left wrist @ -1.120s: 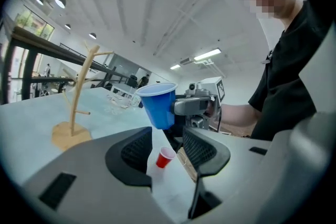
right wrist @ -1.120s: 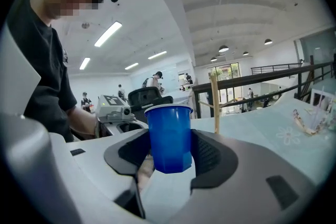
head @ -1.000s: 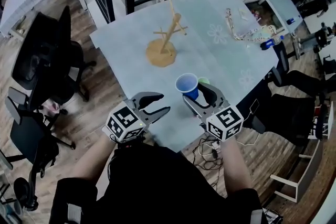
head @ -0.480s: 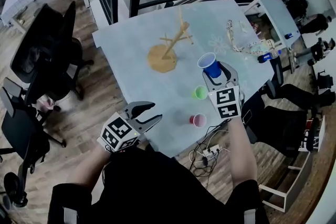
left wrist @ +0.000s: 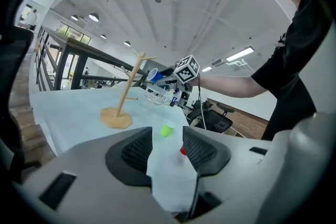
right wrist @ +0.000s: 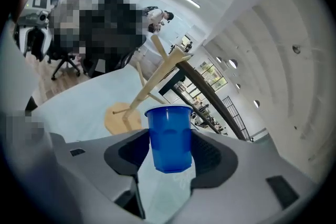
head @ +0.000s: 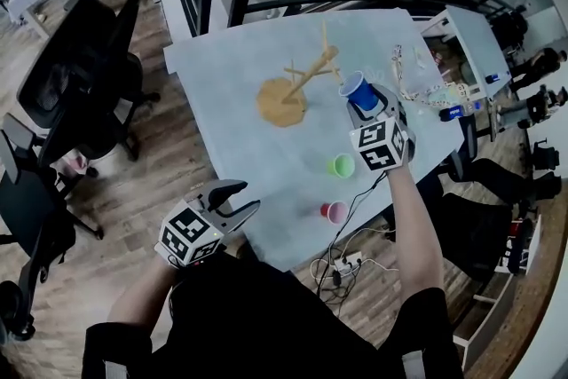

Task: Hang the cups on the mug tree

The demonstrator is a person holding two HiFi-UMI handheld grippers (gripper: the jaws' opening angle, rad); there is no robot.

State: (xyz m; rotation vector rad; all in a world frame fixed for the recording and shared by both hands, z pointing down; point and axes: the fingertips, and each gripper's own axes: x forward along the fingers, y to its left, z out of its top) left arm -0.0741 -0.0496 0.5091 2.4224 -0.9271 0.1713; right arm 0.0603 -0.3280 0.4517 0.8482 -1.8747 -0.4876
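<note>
While the person leans over a pale bench, the head view shows the right gripper stretched out over the far side. Its fingers are closed on a blue cup, whose open mouth faces up toward the camera. The cup is raised off the bench, just right of the upper pegs of a wooden mug tree that stands on a round base. Whether the cup touches a peg cannot be told. A green cup and a pink cup sit on the bench nearer the person. The left gripper hangs beside the bench's near edge, over the wood floor, with its fingers apart. Black office chairs stand to the left.

From the left gripper view, the two dark fingers stand wide with nothing between them. Beyond them lie the green cup, part of the pink cup and the mug tree.

From the right gripper view, the blue cup fills the gap between the fingers, pressed on both sides and mouth up. The mug tree rises just behind it.
</note>
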